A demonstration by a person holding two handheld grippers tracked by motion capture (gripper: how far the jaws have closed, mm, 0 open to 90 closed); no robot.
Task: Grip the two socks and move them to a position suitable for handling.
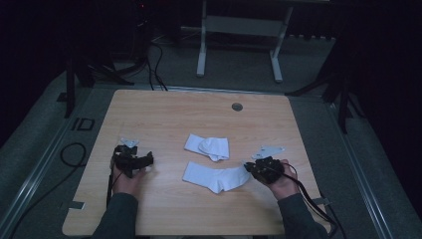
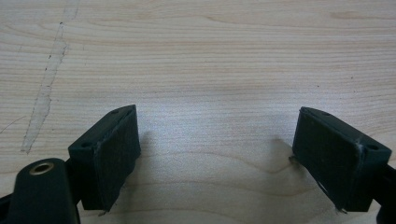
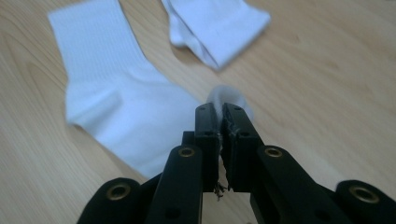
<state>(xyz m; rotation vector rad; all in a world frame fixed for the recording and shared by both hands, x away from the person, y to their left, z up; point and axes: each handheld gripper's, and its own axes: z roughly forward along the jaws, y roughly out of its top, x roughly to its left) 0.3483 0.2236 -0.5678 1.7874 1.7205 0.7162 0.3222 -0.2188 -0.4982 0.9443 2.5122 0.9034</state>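
High view: I see 2 white socks on table (image 1: 164,107). Right gripper (image 3: 221,114) jaws pinched tight on toe of near sock (image 1: 215,178). Far sock (image 1: 209,147) lies folded, just behind. Left gripper (image 2: 217,140) jaws wide apart, empty, over bare wood.

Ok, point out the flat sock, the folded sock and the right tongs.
flat sock (image 1: 211,178): high view, mid-body.
folded sock (image 1: 209,147): high view, folded middle.
right tongs (image 3: 222,122): right gripper view, tips clamping the sock's toe.
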